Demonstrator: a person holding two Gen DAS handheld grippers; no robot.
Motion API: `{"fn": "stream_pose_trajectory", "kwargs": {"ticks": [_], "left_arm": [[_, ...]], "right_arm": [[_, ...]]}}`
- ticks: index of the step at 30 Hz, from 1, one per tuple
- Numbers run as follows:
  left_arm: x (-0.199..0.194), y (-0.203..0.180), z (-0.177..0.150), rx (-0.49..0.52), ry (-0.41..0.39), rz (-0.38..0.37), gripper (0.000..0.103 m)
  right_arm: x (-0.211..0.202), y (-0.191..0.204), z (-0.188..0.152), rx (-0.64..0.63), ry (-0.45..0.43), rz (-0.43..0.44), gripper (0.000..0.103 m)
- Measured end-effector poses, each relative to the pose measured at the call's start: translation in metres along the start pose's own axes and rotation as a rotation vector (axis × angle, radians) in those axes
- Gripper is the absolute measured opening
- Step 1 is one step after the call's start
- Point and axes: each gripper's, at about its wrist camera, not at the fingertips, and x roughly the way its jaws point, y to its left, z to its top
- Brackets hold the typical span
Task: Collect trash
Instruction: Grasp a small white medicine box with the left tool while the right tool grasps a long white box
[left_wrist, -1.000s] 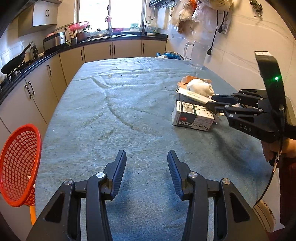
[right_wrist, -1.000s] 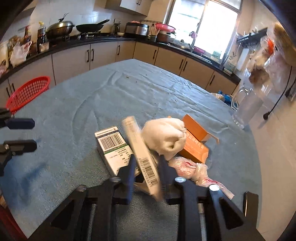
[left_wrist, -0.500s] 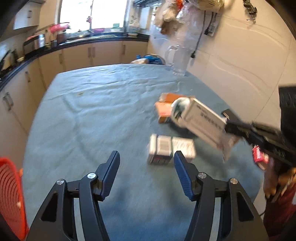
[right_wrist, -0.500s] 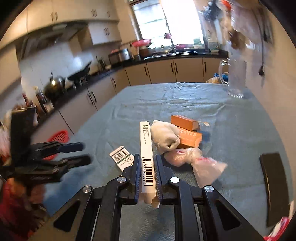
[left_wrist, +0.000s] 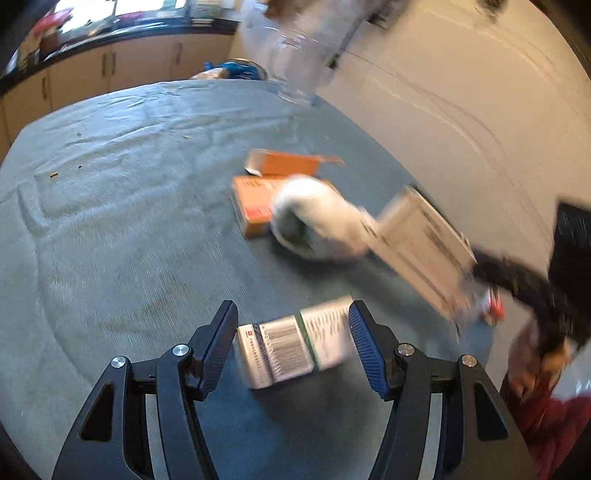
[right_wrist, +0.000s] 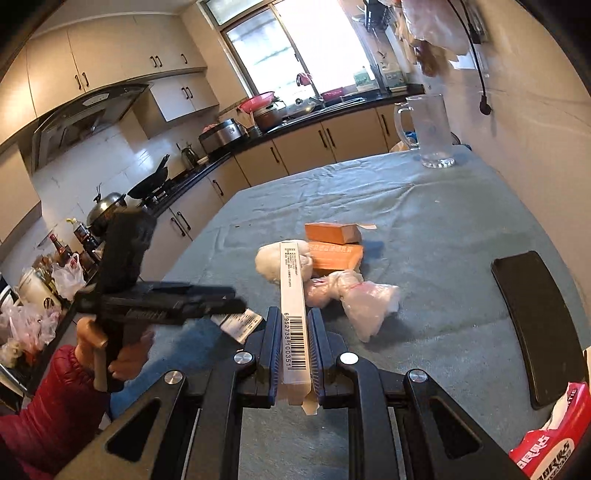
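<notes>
Left wrist view: left gripper (left_wrist: 293, 338) spread wide, straddling white barcoded carton (left_wrist: 293, 350) lying on grey-blue tablecloth (left_wrist: 110, 229); orange cardboard boxes (left_wrist: 258, 210) and white crumpled wad (left_wrist: 314, 229) beyond. Right wrist view: right gripper (right_wrist: 293, 350) clamped on long white barcoded box (right_wrist: 293, 306), raised above cloth; pink-white plastic bag (right_wrist: 354, 299) beside it; black phone (right_wrist: 532, 325) far right.

white barcoded box (right_wrist: 293, 314) | orange cartons (right_wrist: 334, 243) | grey-blue tablecloth (right_wrist: 424, 206)

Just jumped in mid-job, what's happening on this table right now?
Trash pickup is under way. The right claw is clamped on a flat white barcoded carton, lifted off the table. The left claw is open, straddling a second white barcoded box lying on the cloth. Two orange boxes, a white wad and a plastic bag remain.
</notes>
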Motion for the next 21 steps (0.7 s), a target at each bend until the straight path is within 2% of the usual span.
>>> {"fn": "stream_pose_trajectory", "kwargs": {"ticks": [5, 10, 14, 16, 17, 18, 21], "left_arm": [[-0.011, -0.035, -0.038, 0.097, 0.041, 0.001, 0.062], [-0.012, -0.065, -0.051, 0.162, -0.019, 0.118, 0.07], [0.004, -0.067, -0.045, 0.146, -0.03, 0.206, 0.07], [0.011, -0.065, -0.045, 0.127, -0.024, 0.229, 0.058], [0.015, -0.062, -0.044, 0.117, -0.019, 0.228, 0.044], [0.017, -0.06, -0.046, 0.097, -0.009, 0.224, 0.033], [0.011, -0.056, -0.05, 0.066, -0.038, 0.226, 0.034]], "right_arm": [[0.0, -0.006, -0.002, 0.017, -0.005, 0.019, 0.016], [0.001, -0.011, -0.004, 0.03, -0.007, 0.02, 0.016], [-0.003, -0.008, -0.008, 0.027, -0.008, 0.011, 0.016], [-0.004, -0.007, -0.011, 0.022, -0.006, 0.006, 0.016], [-0.004, -0.007, -0.012, 0.021, -0.004, 0.005, 0.016], [-0.004, -0.006, -0.013, 0.02, -0.002, 0.004, 0.016], [0.0, -0.002, -0.018, 0.017, 0.011, 0.011, 0.016]]}}
